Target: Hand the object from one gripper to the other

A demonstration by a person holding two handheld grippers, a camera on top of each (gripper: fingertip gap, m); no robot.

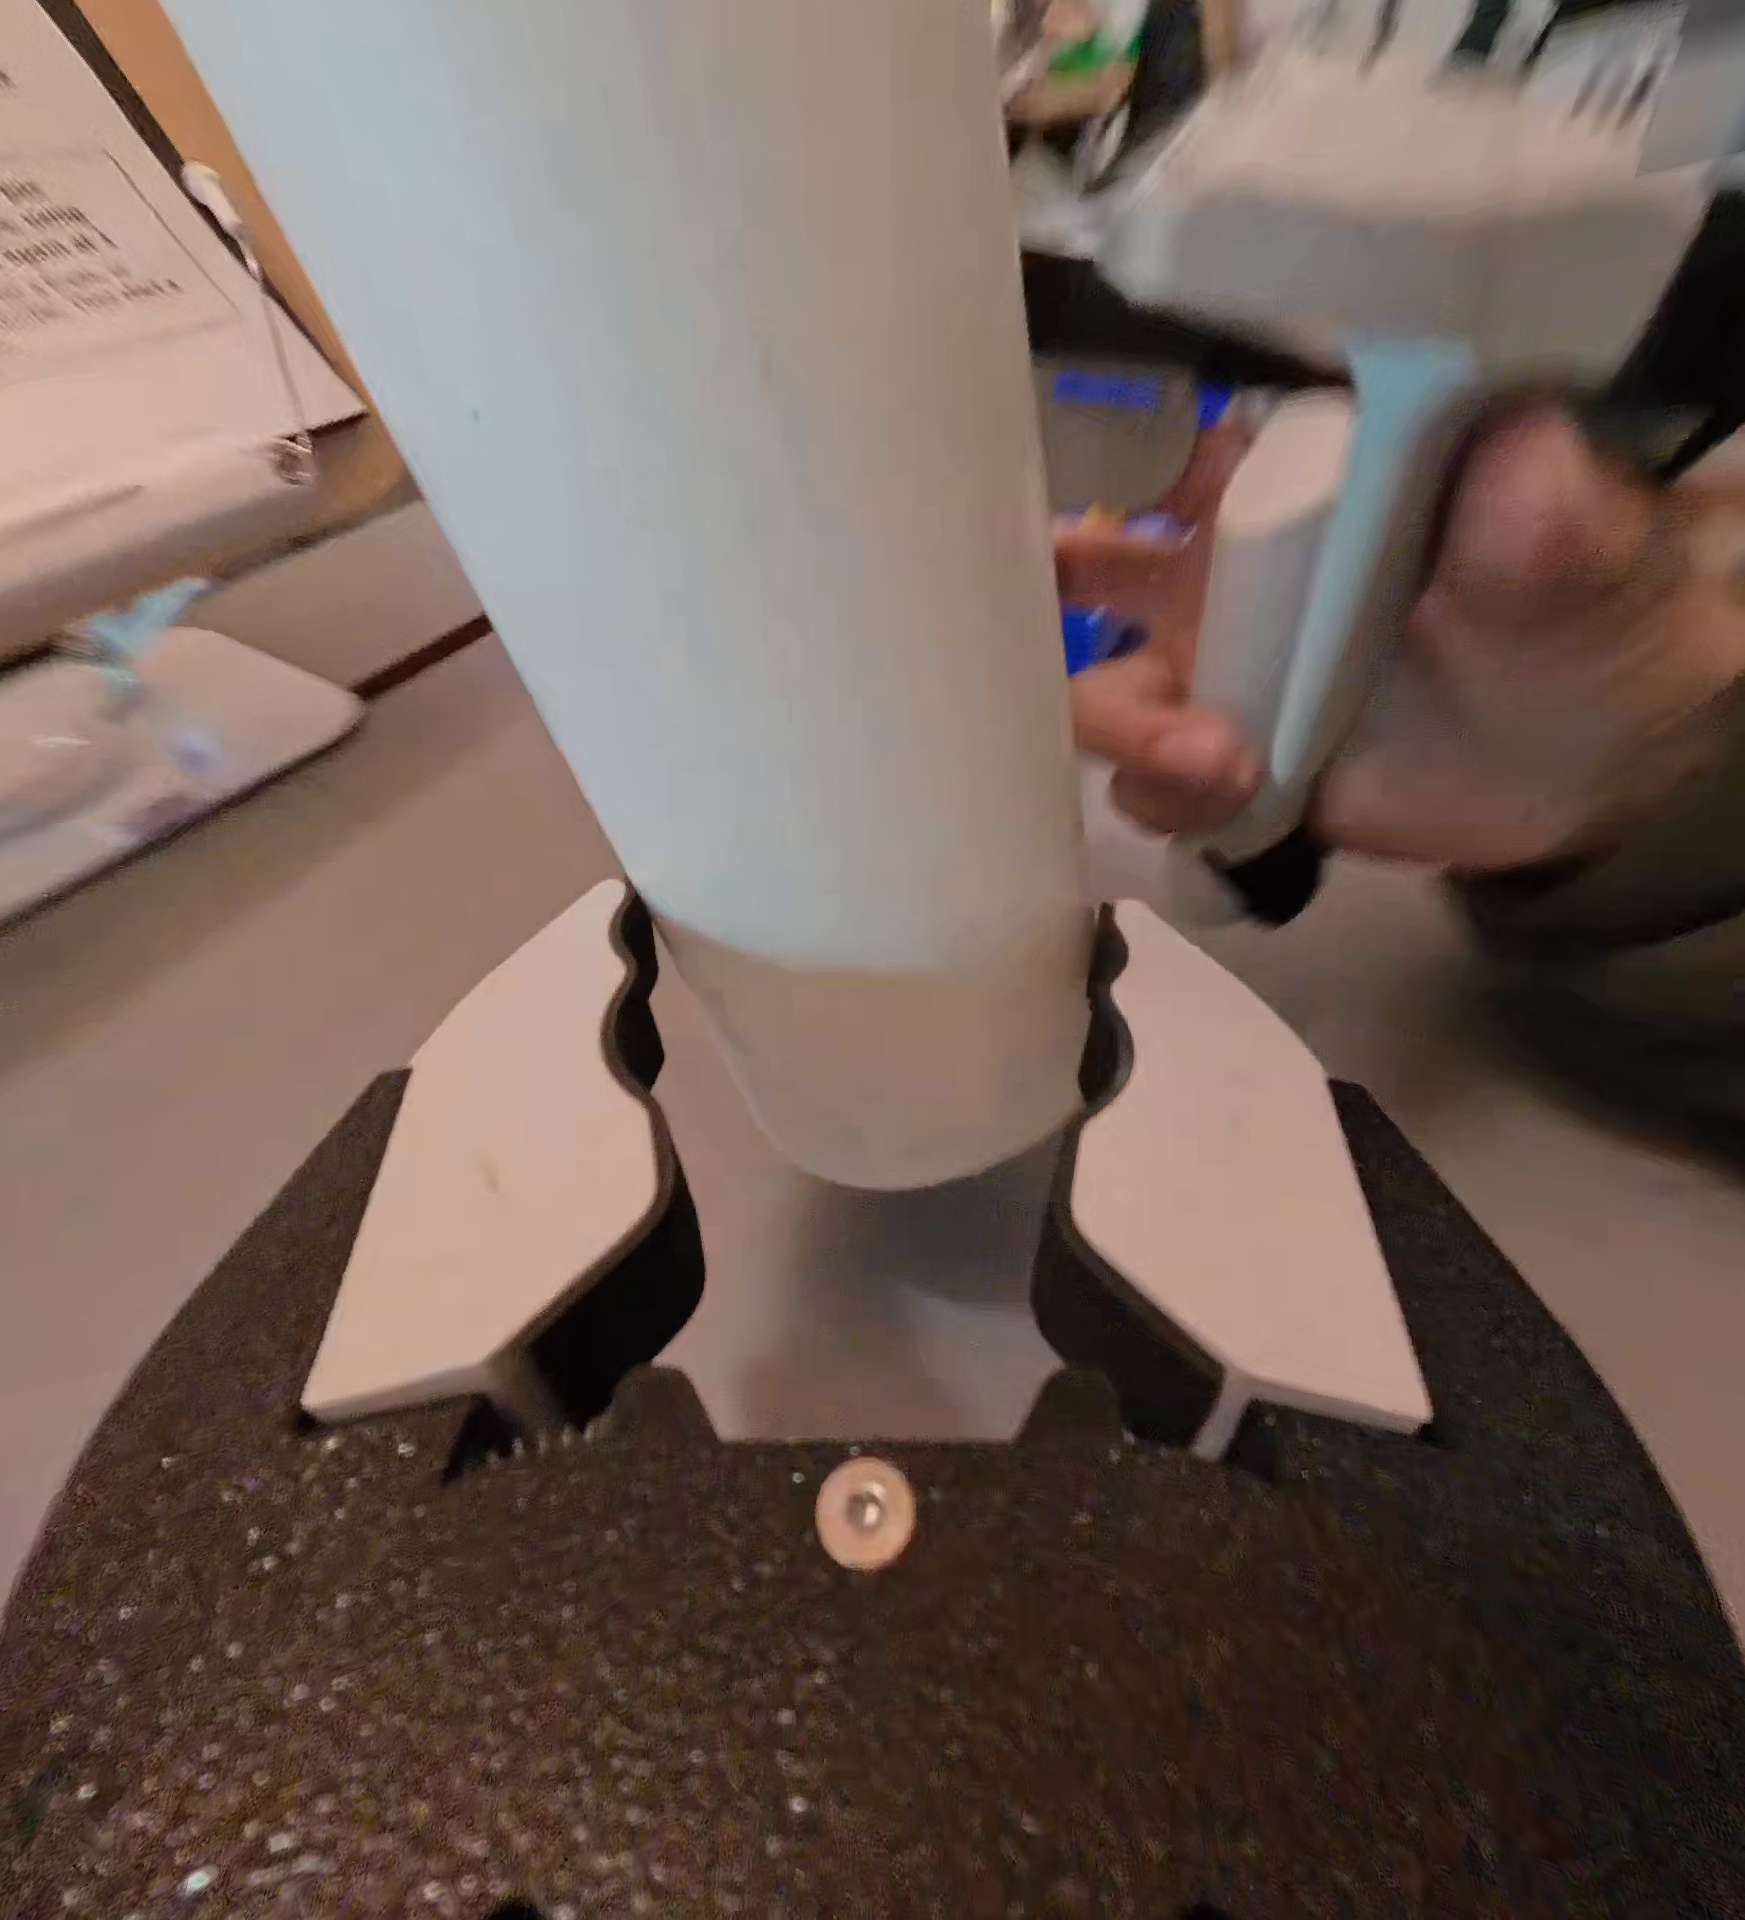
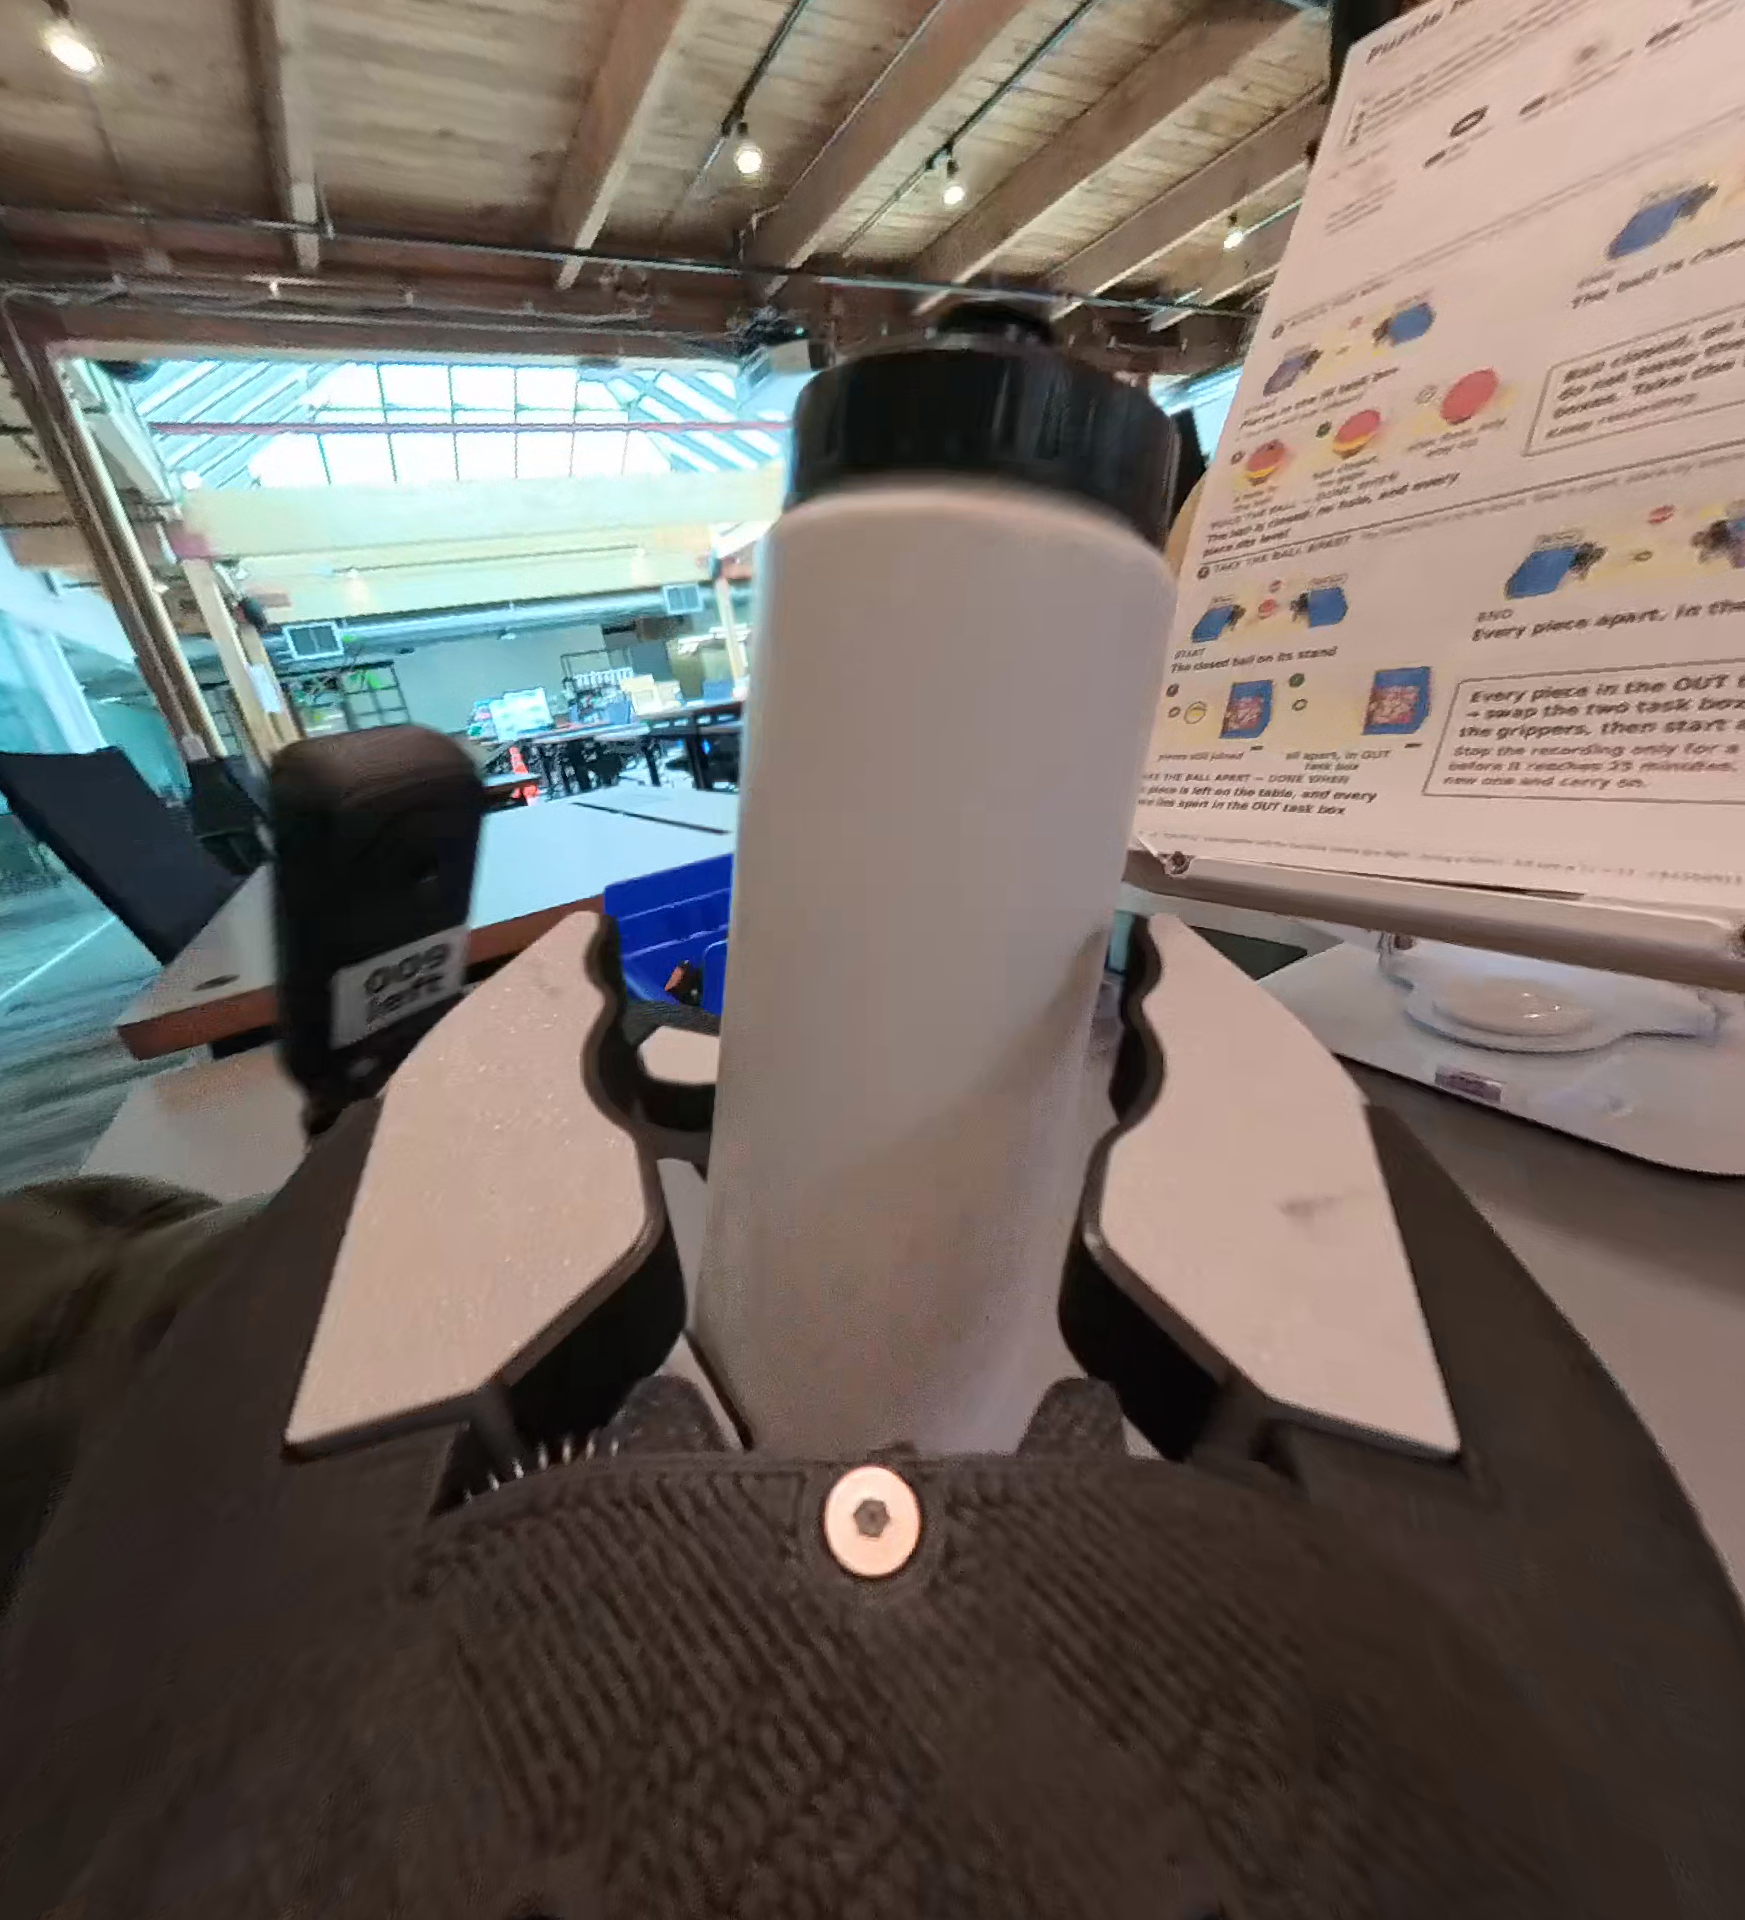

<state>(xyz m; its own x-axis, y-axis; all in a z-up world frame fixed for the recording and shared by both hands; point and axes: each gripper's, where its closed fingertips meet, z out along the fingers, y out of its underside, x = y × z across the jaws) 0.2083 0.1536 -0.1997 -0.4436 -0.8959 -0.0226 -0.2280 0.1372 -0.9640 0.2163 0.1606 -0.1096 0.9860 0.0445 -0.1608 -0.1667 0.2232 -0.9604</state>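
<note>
A white bottle [image 1: 702,499] with a black cap [image 2: 982,436] is the object. My left gripper [image 1: 863,935] is shut on it: both fingertips press the bottle's sides just above its bottom end. In the right wrist view the bottle [image 2: 930,935] stands upright between the fingers of my right gripper [image 2: 868,987], which is open, with a gap showing on the left side. The left gripper's black housing [image 2: 369,883] shows to the left. The right gripper's handle [image 1: 1367,623], held by a hand, is blurred at the right of the left wrist view.
A tilted instruction board [image 2: 1522,468] stands on the right, and also shows in the left wrist view [image 1: 47,260]. A white flat device [image 2: 1533,1018] lies under it. A blue bin [image 2: 665,935] sits behind the bottle. The grey tabletop [image 1: 224,987] lies below. An olive sleeve [image 2: 37,1351] is at lower left. Tip to tip, the grippers are about 8 cm apart.
</note>
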